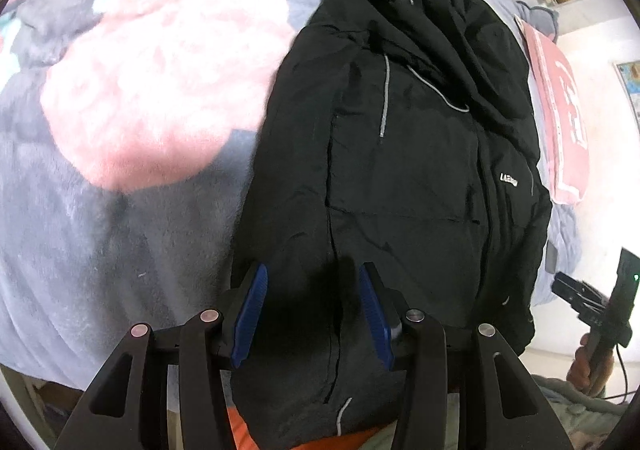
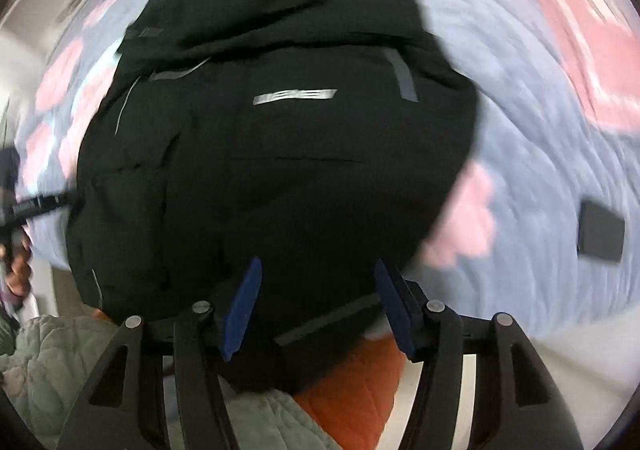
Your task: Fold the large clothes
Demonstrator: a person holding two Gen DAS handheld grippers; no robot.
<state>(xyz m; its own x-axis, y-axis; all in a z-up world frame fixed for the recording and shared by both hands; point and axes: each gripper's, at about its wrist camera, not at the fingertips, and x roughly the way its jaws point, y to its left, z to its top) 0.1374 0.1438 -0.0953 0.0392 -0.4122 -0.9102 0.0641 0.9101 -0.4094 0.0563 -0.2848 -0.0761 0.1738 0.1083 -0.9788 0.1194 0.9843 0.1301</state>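
**Ana:** Left wrist view first. On the left the fleece blanket (image 1: 100, 178) is covering the bed, grey with big pink patches, and the black jacket (image 1: 400, 170) is lying on it lengthwise, hood at the far end, hem hanging off the near edge.

**Ben:** And the left gripper (image 1: 312, 314)?

**Ana:** It is pointing down over the hem with its blue pads (image 1: 250, 320) standing apart. Dark cloth is showing between them, but I cannot tell whether they are pinching it or only hovering.

**Ben:** Why would the jacket be sitting like that?

**Ana:** My guess is the sleeves are already tucked in, making a narrow strip, so the hem is waiting to be lifted toward the hood. Further right, a pink pillow (image 1: 560, 122) is resting against the pale wall, and a hand (image 1: 588, 366) is gripping the other tool.

**Ben:** Right wrist view?

**Ana:** It is blurring. The right gripper (image 2: 316, 310) is spreading its jaws over the near hem, nothing clamped that I can see. Below, an orange cloth (image 2: 356, 390) and a pale green quilted piece (image 2: 60, 370) are peeking out. At far right a dark flat object (image 2: 600, 230) is lying on the blanket.
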